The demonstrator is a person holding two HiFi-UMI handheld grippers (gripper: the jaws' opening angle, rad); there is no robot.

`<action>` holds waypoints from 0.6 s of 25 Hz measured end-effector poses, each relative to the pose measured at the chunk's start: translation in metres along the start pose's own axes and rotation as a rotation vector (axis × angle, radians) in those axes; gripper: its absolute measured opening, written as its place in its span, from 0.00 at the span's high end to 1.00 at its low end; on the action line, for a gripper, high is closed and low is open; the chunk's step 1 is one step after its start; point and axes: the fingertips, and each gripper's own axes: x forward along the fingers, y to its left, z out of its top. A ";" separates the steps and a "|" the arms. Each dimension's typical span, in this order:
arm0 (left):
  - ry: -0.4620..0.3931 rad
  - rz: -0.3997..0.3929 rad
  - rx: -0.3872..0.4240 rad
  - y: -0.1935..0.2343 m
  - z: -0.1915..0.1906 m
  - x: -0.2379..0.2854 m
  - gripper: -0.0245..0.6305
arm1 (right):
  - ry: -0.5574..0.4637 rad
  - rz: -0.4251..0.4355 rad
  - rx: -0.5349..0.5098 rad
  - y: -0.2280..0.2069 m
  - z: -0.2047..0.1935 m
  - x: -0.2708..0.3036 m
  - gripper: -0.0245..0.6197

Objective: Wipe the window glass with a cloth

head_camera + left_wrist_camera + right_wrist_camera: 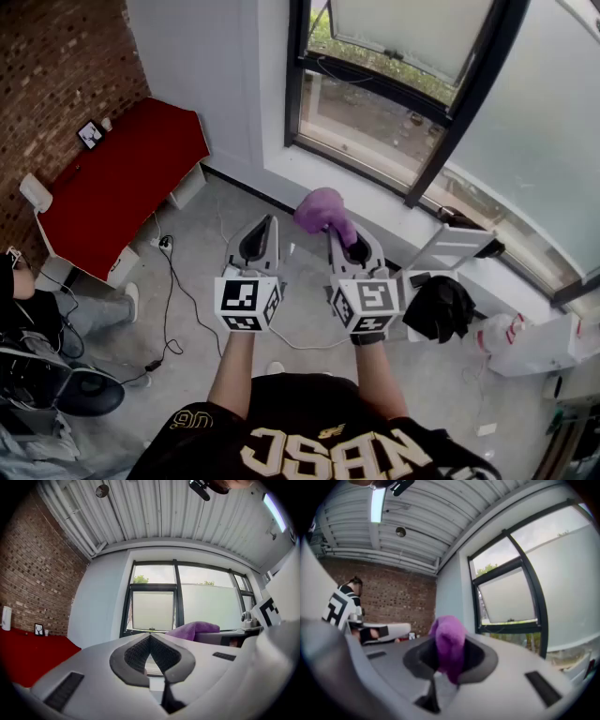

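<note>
A purple cloth (pixel 323 214) is pinched in my right gripper (pixel 348 242), bunched up above the jaw tips; in the right gripper view the cloth (pixel 449 646) stands between the pads. My left gripper (pixel 262 232) is shut with nothing in it, its pads meeting at a point (pixel 150 641). Both grippers are held side by side, short of the window glass (pixel 375 120), which has a black frame (pixel 452 131). The left gripper view shows the window glass (pixel 152 610) straight ahead and the cloth (pixel 194 630) at the right.
A red table (pixel 117 183) stands against the brick wall at the left. Cables (pixel 169 300) trail over the grey floor. A black bundle (pixel 438 307) and a white box (pixel 525 342) lie under the sill at the right. An upper window sash (pixel 403 37) is tilted open.
</note>
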 end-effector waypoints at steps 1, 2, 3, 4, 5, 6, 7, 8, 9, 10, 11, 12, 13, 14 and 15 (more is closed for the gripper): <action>-0.001 0.000 0.000 0.007 0.000 -0.001 0.94 | 0.006 0.003 0.004 0.006 -0.004 0.006 0.84; -0.002 -0.001 0.000 0.014 0.000 -0.001 0.94 | 0.012 0.005 0.008 0.012 -0.008 0.012 0.84; -0.004 -0.002 0.000 0.020 0.000 -0.002 0.94 | 0.018 0.008 0.010 0.018 -0.012 0.018 0.84; -0.004 -0.002 -0.002 0.027 0.000 -0.003 0.94 | 0.024 0.011 0.012 0.024 -0.016 0.023 0.84; -0.003 -0.001 -0.005 0.034 0.000 -0.003 0.94 | 0.031 0.015 0.014 0.031 -0.019 0.028 0.84; 0.001 0.001 -0.010 0.041 -0.001 -0.005 0.94 | 0.037 0.019 0.020 0.037 -0.021 0.033 0.84; 0.007 0.003 -0.017 0.047 -0.002 -0.007 0.94 | 0.042 0.024 0.030 0.044 -0.023 0.036 0.84; 0.012 0.005 -0.025 0.053 -0.004 -0.009 0.94 | 0.046 0.030 0.043 0.050 -0.025 0.039 0.84; 0.017 0.009 -0.034 0.058 -0.007 -0.011 0.94 | 0.051 0.037 0.057 0.055 -0.026 0.041 0.84; 0.023 0.016 -0.042 0.064 -0.011 -0.011 0.94 | 0.058 0.041 0.071 0.059 -0.028 0.044 0.84; 0.033 0.026 -0.047 0.071 -0.016 -0.010 0.94 | 0.070 0.039 0.083 0.060 -0.032 0.049 0.84; 0.045 0.038 -0.052 0.080 -0.023 -0.008 0.94 | 0.086 0.032 0.093 0.060 -0.036 0.054 0.84; 0.058 0.051 -0.059 0.089 -0.030 -0.005 0.94 | 0.104 0.024 0.102 0.060 -0.042 0.061 0.84; 0.068 0.063 -0.071 0.098 -0.036 -0.003 0.94 | 0.122 0.018 0.109 0.059 -0.048 0.068 0.84; 0.075 0.076 -0.086 0.108 -0.042 0.000 0.94 | 0.136 0.016 0.115 0.058 -0.055 0.076 0.84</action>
